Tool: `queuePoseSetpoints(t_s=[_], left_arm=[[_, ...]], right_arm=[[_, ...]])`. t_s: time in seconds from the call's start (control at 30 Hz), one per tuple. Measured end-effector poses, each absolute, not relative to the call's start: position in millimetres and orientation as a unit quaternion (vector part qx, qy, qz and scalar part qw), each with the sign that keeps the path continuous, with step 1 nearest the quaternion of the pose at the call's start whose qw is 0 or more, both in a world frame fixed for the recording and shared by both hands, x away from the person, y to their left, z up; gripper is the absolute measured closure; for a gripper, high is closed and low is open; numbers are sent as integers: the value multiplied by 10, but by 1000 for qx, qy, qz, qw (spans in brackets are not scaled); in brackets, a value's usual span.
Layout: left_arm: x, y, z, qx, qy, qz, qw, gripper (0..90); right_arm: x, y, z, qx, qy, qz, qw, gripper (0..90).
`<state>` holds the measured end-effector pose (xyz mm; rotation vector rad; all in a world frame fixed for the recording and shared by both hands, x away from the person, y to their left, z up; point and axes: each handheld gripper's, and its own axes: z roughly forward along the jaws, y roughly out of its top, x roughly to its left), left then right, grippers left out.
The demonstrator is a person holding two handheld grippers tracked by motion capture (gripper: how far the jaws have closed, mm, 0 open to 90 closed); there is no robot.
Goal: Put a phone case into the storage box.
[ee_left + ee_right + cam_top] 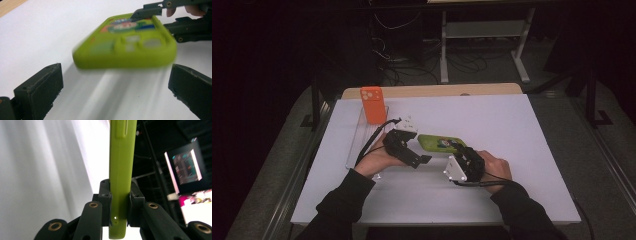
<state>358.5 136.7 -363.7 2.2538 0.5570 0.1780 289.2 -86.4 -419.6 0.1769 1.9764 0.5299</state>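
Lime-green phone case (442,143) with multicoloured print, orange phone case (373,104), black tools, white table (512,130)

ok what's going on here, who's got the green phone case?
A person works two hand-held grippers over a white table. The right gripper is clamped on one end of the green phone case, holding it edge-on between its pads, just above the table. The left gripper has its jaws wide open on either side of the case's other end, not touching it. An orange phone case stands upright in a clear tray at the table's far left.
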Motion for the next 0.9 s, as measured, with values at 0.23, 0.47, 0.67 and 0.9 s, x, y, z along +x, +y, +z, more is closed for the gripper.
queuePoseSetpoints(t_s=[0.23,0.47,0.67,0.9], left_arm=[[3597,1374,-3643,887,221,75,398,0],[3603,1388,-3646,881,238,72,403,0],[3620,1412,-3634,870,258,71,414,0],[3655,1441,-3595,846,283,78,445,0]], right_arm=[[2993,-994,-4112,170,832,282,445,755],[3080,-1090,-4059,250,830,340,364,754],[3131,-1148,-4032,305,820,383,297,755],[3189,-1205,-4019,374,788,441,212,755]])
